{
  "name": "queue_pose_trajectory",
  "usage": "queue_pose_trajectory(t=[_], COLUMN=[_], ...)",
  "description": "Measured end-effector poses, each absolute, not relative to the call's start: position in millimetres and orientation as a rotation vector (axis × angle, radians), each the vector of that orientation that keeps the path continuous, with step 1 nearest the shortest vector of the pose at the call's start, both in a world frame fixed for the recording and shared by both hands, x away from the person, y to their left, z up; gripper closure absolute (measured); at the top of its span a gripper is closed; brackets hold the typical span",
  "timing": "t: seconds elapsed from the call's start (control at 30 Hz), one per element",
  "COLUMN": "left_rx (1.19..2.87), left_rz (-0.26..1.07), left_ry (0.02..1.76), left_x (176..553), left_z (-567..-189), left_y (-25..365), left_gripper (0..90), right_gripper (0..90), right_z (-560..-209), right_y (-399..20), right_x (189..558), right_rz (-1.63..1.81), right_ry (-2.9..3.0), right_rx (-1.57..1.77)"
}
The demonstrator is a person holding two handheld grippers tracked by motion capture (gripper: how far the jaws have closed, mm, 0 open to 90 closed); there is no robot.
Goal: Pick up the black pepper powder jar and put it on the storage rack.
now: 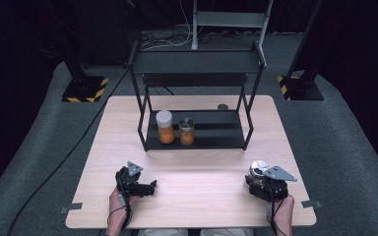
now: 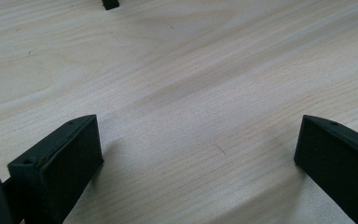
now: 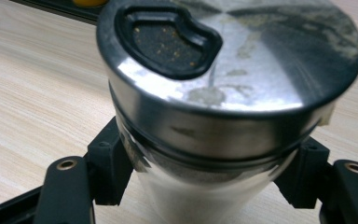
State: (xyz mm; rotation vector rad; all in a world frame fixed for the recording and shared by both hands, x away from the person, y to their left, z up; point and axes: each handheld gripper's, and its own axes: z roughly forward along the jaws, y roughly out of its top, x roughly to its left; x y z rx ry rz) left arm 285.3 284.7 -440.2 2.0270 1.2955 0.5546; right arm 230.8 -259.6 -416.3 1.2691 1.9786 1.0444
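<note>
My right gripper [image 1: 258, 178] is shut on a jar with a shiny metal shaker lid [image 1: 257, 169] at the table's front right. In the right gripper view the jar [image 3: 223, 107] stands close up, its clear body clamped between the two black jaws just under the lid. My left gripper [image 1: 150, 187] rests at the front left of the table, lying low on the wood. Its black fingers [image 2: 60, 163] stand wide apart with bare wood between them. On the lower shelf of the black rack [image 1: 216, 140] stand a white-capped jar of orange powder [image 1: 165, 127] and a smaller metal-lidded jar [image 1: 186, 131].
The rack stands at the table's far middle, with an upper shelf [image 1: 197, 61] above. A small dark round thing [image 1: 222, 106] lies behind the rack. Cables run over the grey floor at left. Bare wood [image 1: 202, 182] stretches between the two grippers.
</note>
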Motion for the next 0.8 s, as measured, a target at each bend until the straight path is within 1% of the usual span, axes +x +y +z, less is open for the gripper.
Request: queue_pose_trajectory(t=[0.4, 0.8], left_rx=[2.027, 2.027], left_rz=[0.555, 0.555], left_ry=[1.295, 1.295], left_x=[285, 285], left_z=[-440, -440], left_y=[285, 285], left_gripper=[0.4, 0.4], right_gripper=[30.4, 30.4], right_z=[-413, -407], right_y=[-255, -245], right_x=[243, 268], right_rz=[1.054, 1.067], right_ry=[2.021, 2.073], right_rx=[1.241, 1.223])
